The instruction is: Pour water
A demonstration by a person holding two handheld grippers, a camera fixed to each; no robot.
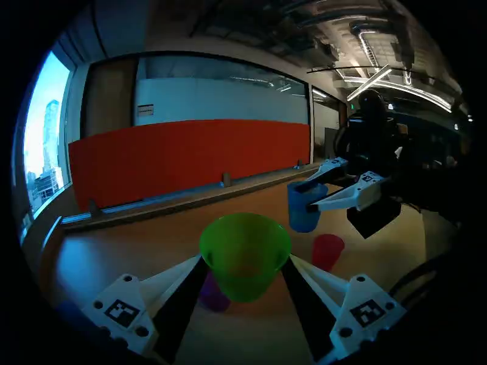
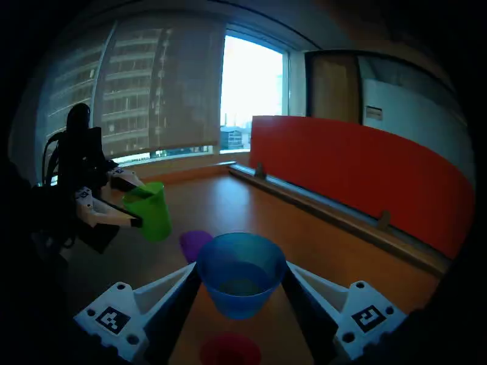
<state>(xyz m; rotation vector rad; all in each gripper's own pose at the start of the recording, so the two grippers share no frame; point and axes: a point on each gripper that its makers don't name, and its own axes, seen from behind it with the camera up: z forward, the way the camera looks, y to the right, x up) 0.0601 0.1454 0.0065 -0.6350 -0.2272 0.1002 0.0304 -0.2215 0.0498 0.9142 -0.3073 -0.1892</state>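
On our left gripper [image 1: 245, 260] the jaws grasp the green cup [image 1: 245, 249]; on our right gripper [image 2: 241, 267] they clench the blue cup [image 2: 241, 277]. On the surface [image 2: 262, 207], a purple cup [image 2: 193, 243] sits at eleven o'clock, a red cup [image 2: 230, 351] at six.

no writing can be read; the wall notice [image 1: 145, 110] is too blurred.

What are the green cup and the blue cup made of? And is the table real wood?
The green cup looks like thin, smooth plastic: light glows through its wall. The blue cup looks the same, slightly see-through with a shiny rim. The table looks like wood, orange-brown and glossy with reflections, but it may be a wood-look coating.
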